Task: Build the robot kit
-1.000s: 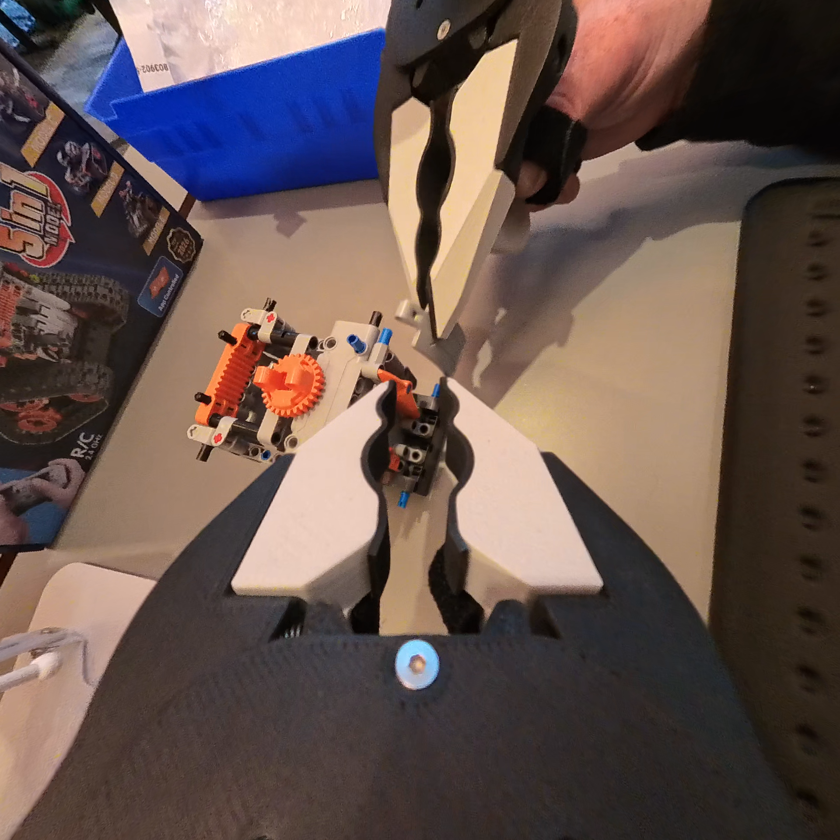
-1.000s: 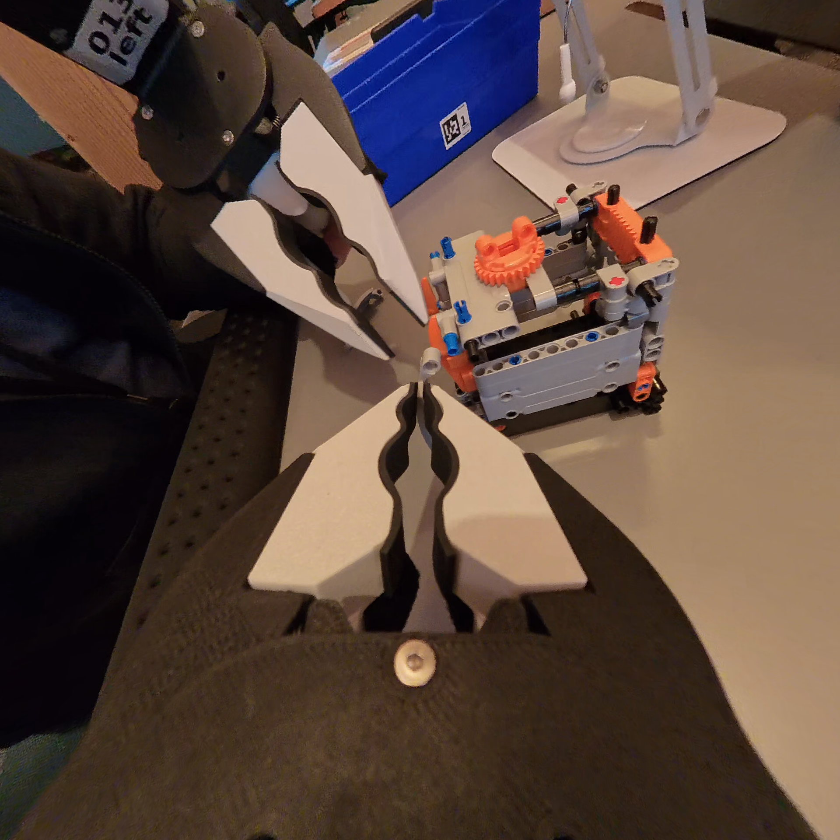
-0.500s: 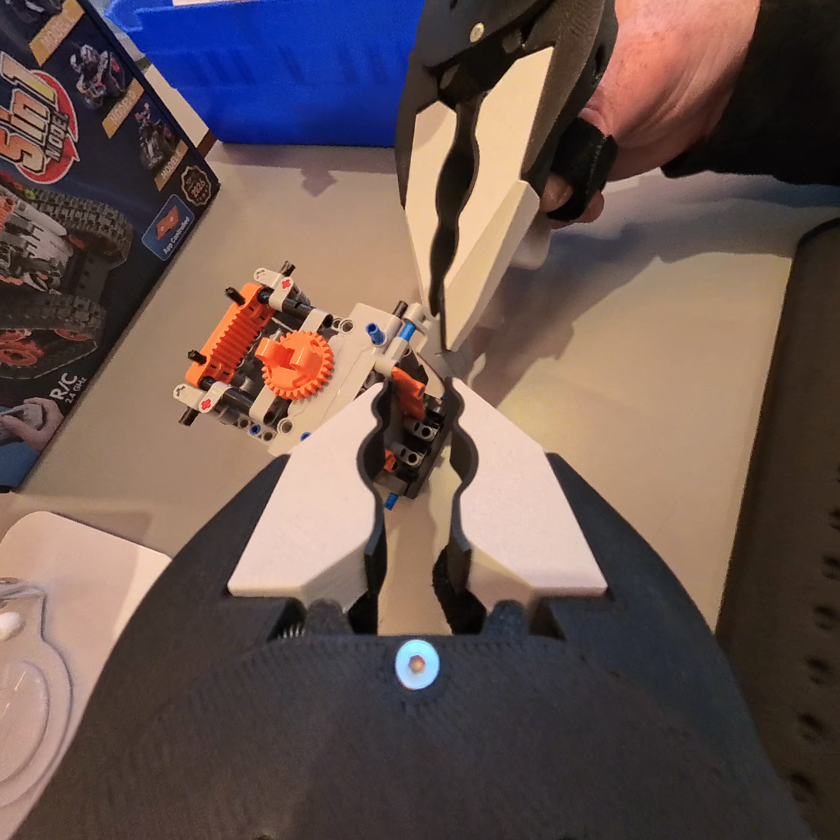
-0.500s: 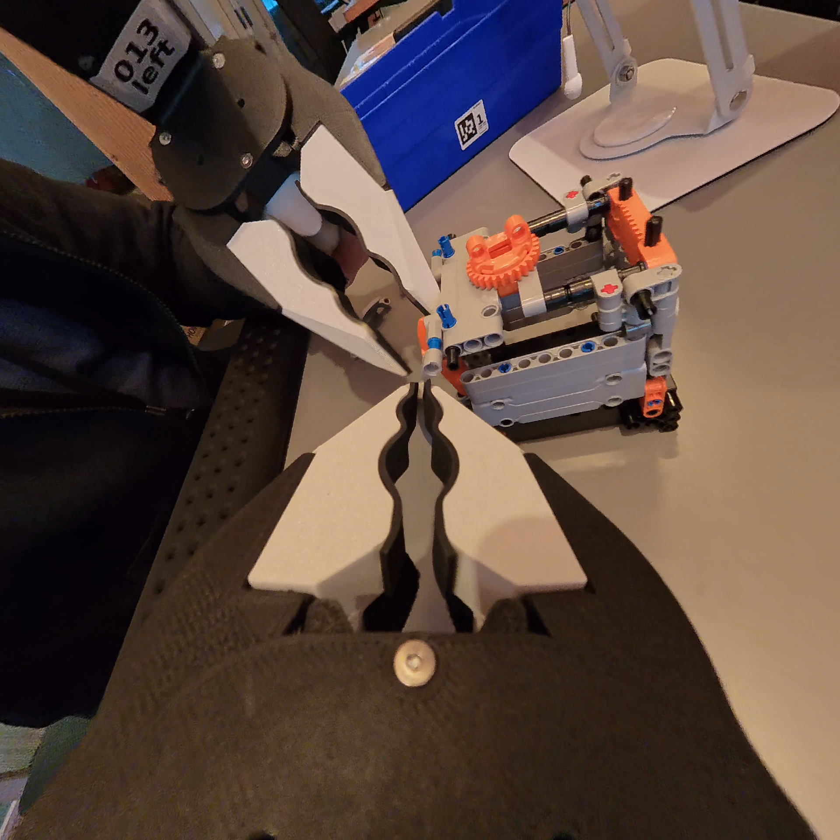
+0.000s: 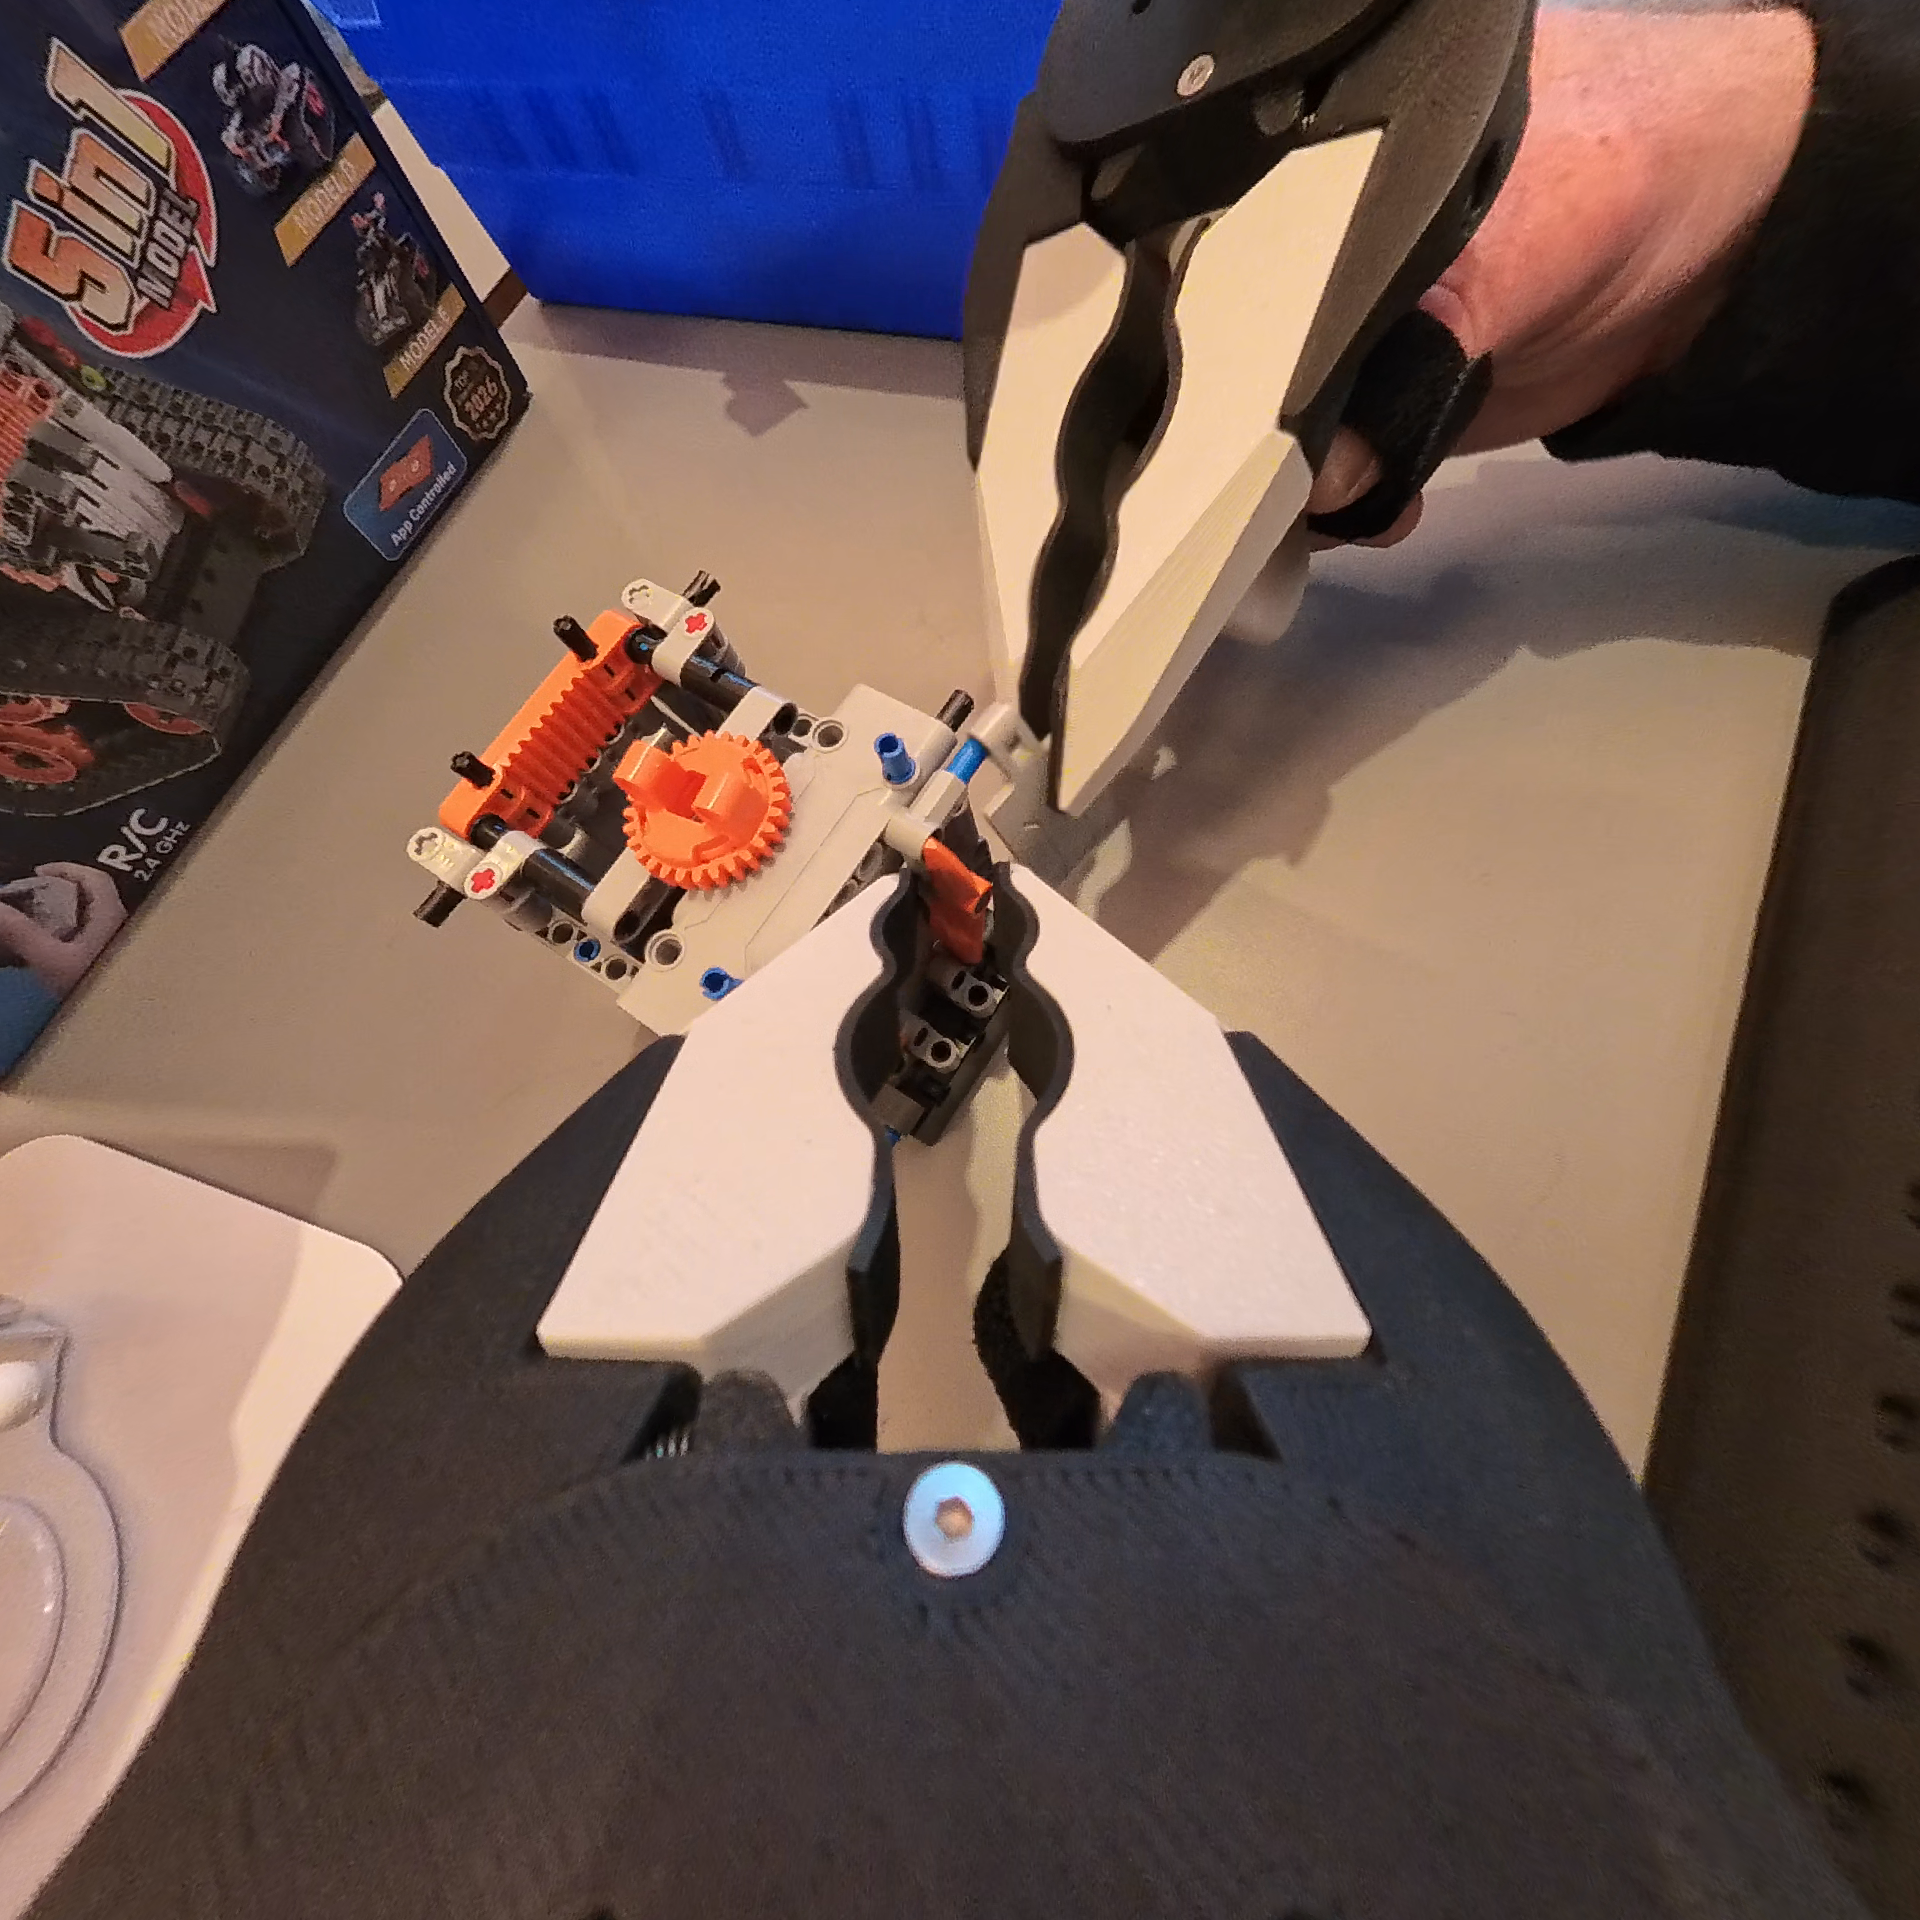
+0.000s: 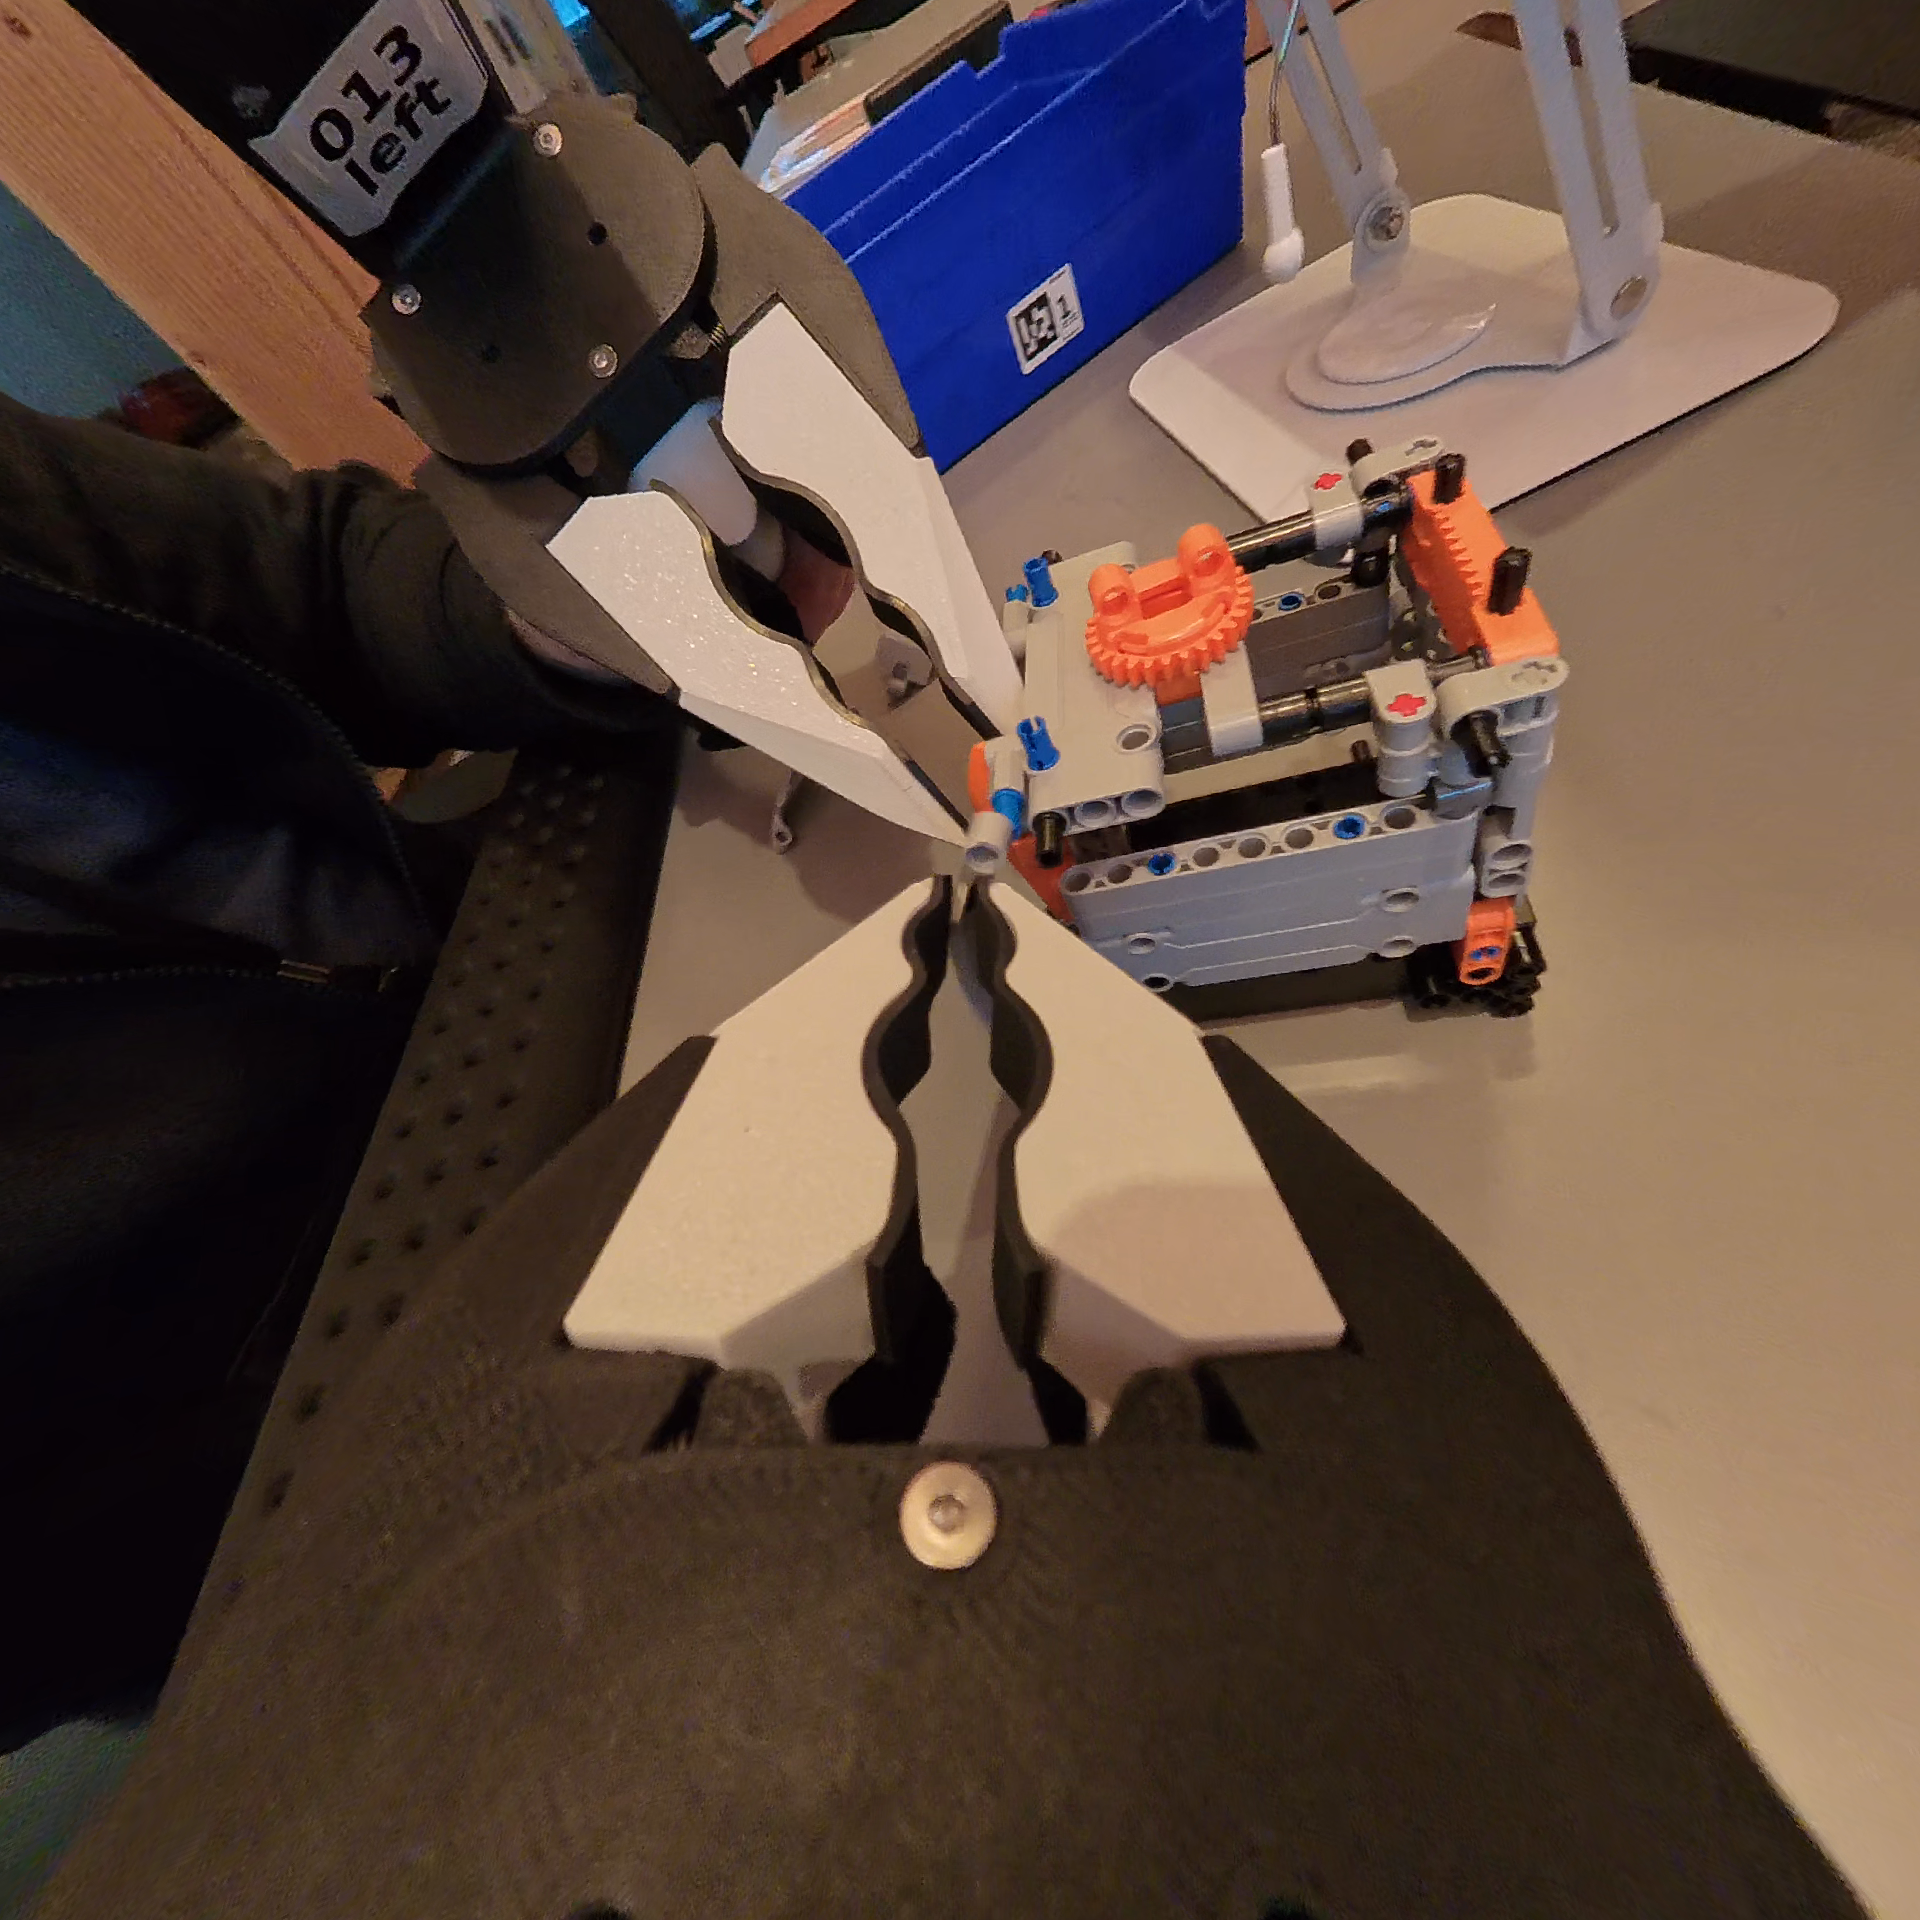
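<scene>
A grey, orange and black brick model (image 5: pixel 727 821) with an orange gear on top stands on the grey table (image 5: pixel 1351 883). It also shows in the right wrist view (image 6: pixel 1278 748). My left gripper (image 5: pixel 954 883) is closed around the model's near end, with a black beam and an orange piece between its fingers. In the right wrist view the left gripper (image 6: pixel 987 769) straddles the model's left edge. My right gripper (image 6: pixel 966 888) is shut on a small grey connector (image 6: pixel 982 836) and holds it against the model's top corner. In the left wrist view the right gripper (image 5: pixel 1044 758) holds the connector (image 5: pixel 997 722) beside a blue pin.
A blue bin (image 6: pixel 1039 239) stands at the back. A dark printed toy box (image 5: pixel 208 416) lies left of the model. A white stand base (image 6: pixel 1507 343) sits behind the model. A black perforated mat (image 5: pixel 1818 1247) lines the table edge. A hand (image 5: pixel 1621 239) holds the right gripper. Left and right tips are no more than a few centimetres apart. Both grippers' tips are roughly 30 cm from the white stand base (image 6: pixel 1507 343).
My right gripper has carried the small grey connector down to the model's top corner, where it now touches. My left gripper has stayed closed on the model's end.
</scene>
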`<control>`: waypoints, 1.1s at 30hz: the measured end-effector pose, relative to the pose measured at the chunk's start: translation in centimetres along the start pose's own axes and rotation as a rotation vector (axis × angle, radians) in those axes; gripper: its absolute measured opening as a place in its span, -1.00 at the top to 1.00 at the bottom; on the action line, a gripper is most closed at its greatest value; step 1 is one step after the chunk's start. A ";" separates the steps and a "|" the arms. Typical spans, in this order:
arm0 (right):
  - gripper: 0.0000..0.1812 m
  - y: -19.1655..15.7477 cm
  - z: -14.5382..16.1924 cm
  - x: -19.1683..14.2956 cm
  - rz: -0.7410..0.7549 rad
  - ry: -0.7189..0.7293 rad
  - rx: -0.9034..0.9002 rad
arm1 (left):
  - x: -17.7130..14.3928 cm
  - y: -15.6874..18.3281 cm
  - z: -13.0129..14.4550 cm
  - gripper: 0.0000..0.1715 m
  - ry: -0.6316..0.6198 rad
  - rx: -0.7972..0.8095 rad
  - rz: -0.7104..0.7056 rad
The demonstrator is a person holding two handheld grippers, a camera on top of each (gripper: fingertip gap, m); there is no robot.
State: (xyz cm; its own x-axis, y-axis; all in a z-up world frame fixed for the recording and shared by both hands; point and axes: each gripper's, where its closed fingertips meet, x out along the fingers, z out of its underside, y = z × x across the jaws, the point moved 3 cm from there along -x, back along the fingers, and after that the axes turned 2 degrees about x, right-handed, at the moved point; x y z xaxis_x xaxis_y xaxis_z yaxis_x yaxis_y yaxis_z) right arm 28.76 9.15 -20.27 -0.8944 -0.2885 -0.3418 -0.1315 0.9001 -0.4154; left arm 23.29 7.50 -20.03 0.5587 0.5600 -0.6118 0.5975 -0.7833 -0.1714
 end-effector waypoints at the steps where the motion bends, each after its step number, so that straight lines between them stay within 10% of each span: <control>1: 1.00 0.1 0.0 0.0 0.017 0.008 -0.007 | 0.0 0.0 0.0 0.86 0.000 -0.001 0.001; 33: 0.98 0.2 -0.4 0.3 0.032 -0.130 -0.001 | 0.1 0.0 0.0 0.85 -0.026 0.042 0.001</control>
State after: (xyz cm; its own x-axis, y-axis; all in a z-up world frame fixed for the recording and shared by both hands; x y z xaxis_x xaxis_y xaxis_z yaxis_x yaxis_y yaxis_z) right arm 28.32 9.41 -20.15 -0.8350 -0.2991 -0.4618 -0.1040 0.9100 -0.4013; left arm 23.35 7.54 -20.11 0.5437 0.5525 -0.6318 0.5718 -0.7949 -0.2030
